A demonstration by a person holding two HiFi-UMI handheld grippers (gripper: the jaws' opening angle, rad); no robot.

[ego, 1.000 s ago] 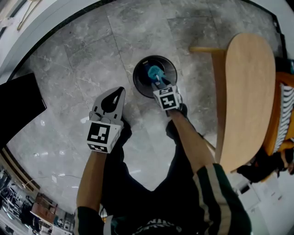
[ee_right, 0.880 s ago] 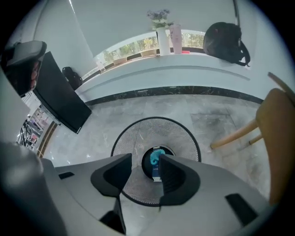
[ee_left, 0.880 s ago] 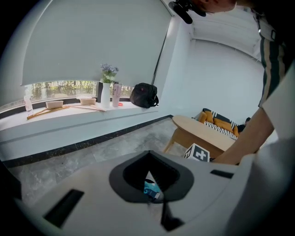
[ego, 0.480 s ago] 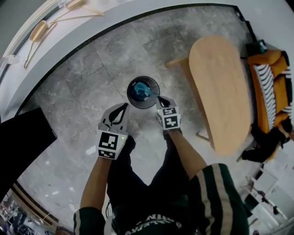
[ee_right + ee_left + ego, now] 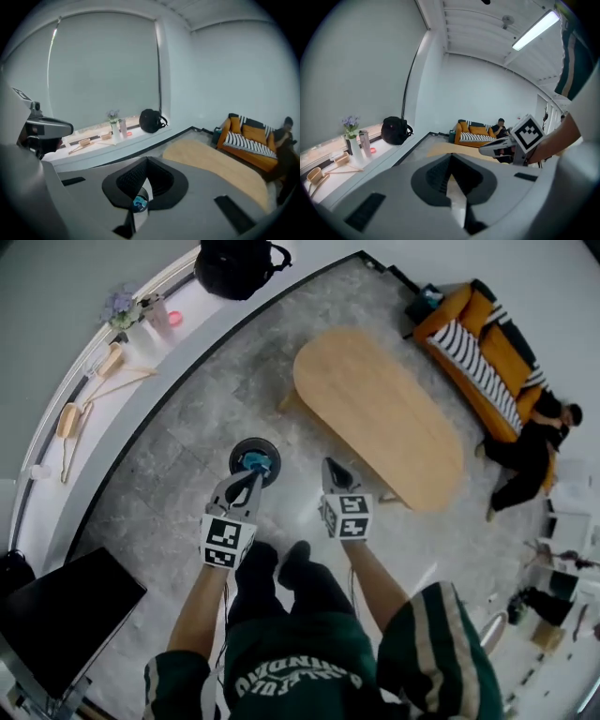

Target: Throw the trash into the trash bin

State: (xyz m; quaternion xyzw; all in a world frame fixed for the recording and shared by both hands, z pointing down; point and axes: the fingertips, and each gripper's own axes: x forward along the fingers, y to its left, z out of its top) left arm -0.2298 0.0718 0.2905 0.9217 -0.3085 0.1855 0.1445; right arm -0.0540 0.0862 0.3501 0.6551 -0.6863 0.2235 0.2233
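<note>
The round black trash bin [image 5: 235,455] stands on the grey stone floor, with blue trash [image 5: 255,462] lying inside it. My left gripper [image 5: 251,478] hangs above the bin's near edge, its jaws together and empty. Off to the right, my right gripper [image 5: 330,465] is also shut and holds nothing. In the right gripper view the bin and its blue trash [image 5: 139,202] show far below through the slit under the right gripper [image 5: 146,159]. The left gripper [image 5: 451,155] in its own view points out over the room, with the right gripper [image 5: 483,151] beside it.
An oval wooden table [image 5: 380,413] stands right of the bin. Behind it are an orange sofa [image 5: 478,343] and a seated person in black [image 5: 534,442]. A white ledge [image 5: 141,371] carries a black backpack [image 5: 239,266], flowers and hangers. A black slab [image 5: 66,615] lies lower left.
Both grippers have risen away from the bin. The right one was down at the bin's mouth over the blue trash; the trash now lies in the bin. The head view takes in more of the room.
</note>
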